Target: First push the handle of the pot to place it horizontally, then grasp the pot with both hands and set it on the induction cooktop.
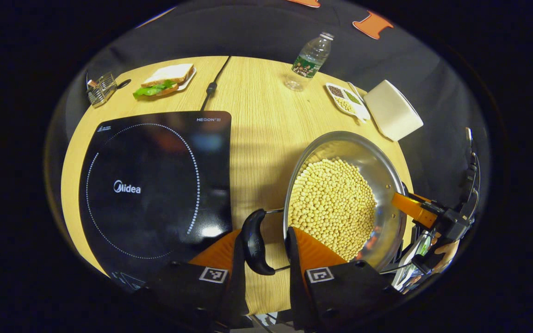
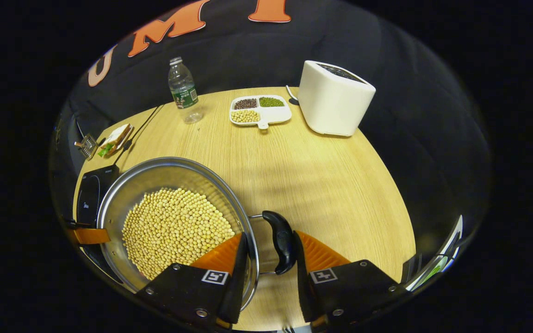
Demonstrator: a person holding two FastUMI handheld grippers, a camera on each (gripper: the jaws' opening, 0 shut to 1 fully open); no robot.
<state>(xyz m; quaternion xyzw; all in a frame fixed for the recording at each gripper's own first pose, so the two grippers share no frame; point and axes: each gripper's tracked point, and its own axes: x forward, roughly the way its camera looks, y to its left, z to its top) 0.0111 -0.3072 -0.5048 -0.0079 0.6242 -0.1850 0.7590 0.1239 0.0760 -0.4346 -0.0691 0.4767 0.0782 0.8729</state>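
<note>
Pot (image 1: 340, 203): it stands on the wooden table (image 1: 266, 115), just beside the induction cooktop (image 1: 155, 185), not yet on it. It is full of yellow beans (image 2: 174, 226), so it is probably heavy.
Left gripper (image 1: 262, 245): its fingers stand on both sides of the pot's black handle (image 1: 253, 243), the one facing the cooktop. There seems to be a small gap on the pot side, so I cannot tell if they already press.
Right gripper (image 2: 269, 252): it is at the opposite handle (image 2: 281, 240), the one away from the cooktop. One finger is inside the rim over the beans, the other outside the handle; the jaws are part open around rim and handle. Firm contact is not clear.
Step in hand: taking hold with both grippers before the lift.
How to do it well: close both jaws fully, lift both sides together, keep the pot level so no beans spill, and carry it low over the cooktop ring.
Risk: a handle may turn in the fingers.
</note>
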